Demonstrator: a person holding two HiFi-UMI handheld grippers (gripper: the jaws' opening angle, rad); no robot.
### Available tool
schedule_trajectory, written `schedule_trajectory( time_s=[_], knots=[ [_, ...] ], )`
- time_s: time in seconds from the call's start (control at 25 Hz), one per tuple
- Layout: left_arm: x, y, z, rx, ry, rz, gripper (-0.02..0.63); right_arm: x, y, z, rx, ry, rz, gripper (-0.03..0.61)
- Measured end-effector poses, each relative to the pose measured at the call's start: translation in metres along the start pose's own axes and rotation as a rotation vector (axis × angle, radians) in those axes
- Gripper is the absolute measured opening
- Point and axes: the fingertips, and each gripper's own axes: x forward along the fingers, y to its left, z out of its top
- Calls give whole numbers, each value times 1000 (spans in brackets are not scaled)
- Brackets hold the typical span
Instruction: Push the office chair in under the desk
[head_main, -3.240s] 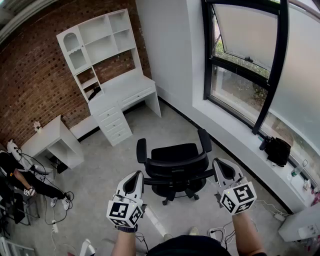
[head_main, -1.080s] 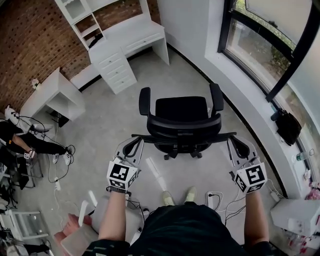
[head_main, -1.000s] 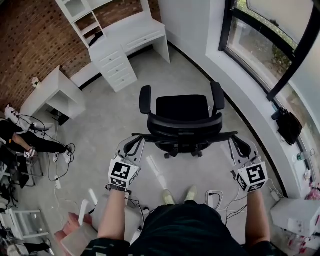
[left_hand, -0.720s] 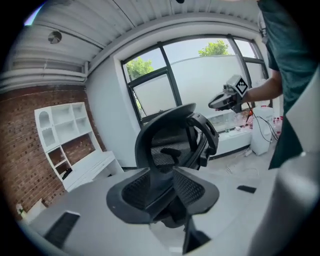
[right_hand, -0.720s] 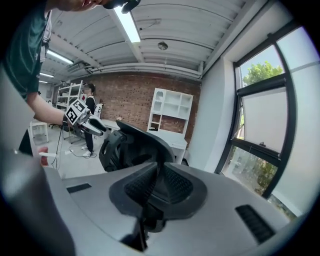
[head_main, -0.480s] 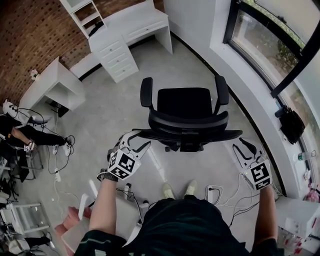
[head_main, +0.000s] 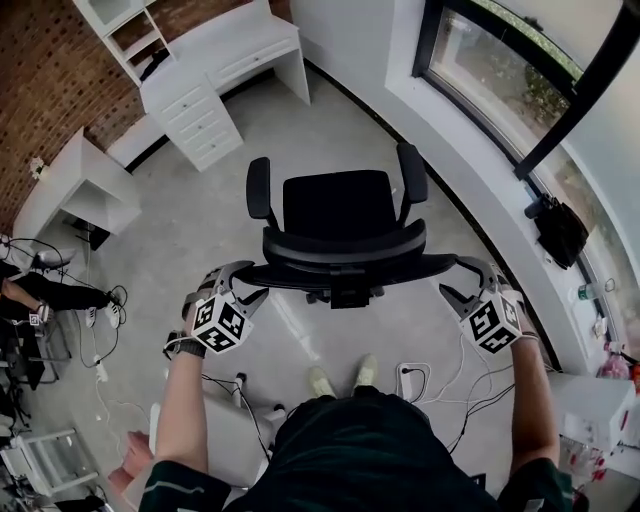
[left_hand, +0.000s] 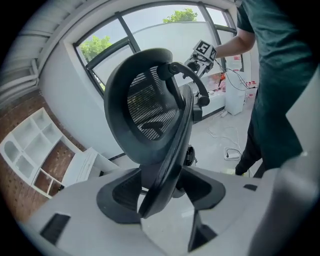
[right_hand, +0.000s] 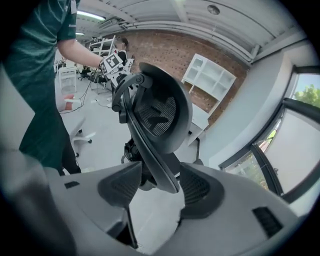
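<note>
Both arms reach down, left gripper (head_main: 245, 282) and right gripper (head_main: 458, 278) jaws just opened astride the chair's backrest (head_main: 345, 262).

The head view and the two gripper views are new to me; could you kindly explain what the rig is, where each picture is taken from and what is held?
No robot here: a person holds two-jaw tongs in each hand. The head view comes from a camera on the person's head, looking down on the left tongs, the right tongs and the black office chair, which stands on the grey floor, apart from the white desk. The two gripper views come from cameras riding on the tongs, looking along their jaws. Both pairs of jaws have just been opening: the edge of the chair's backrest stands between each pair, but they do not press on it, so nothing is held.
</note>
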Motion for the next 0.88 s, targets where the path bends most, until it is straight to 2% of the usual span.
schedule_trajectory(
  time_s=[0.24, 0.44, 0.72, 0.84, 0.88],
  knots=[
    [15, -6, -7, 56, 77, -77, 252, 26, 1, -18, -138, 124, 50, 241],
    [27, -5, -11, 73, 119, -79, 249, 48, 0, -23, -213, 169, 73, 249],
    [47, -9, -19, 176, 243, -93, 210, 79, 10, -37, -329, 240, 134, 247],
    [52, -9, -20, 211, 249, -85, 187, 88, 10, -41, -389, 268, 132, 167],
    [54, -8, -21, 220, 247, -77, 181, 90, 9, -43, -408, 275, 130, 160]
  ],
)
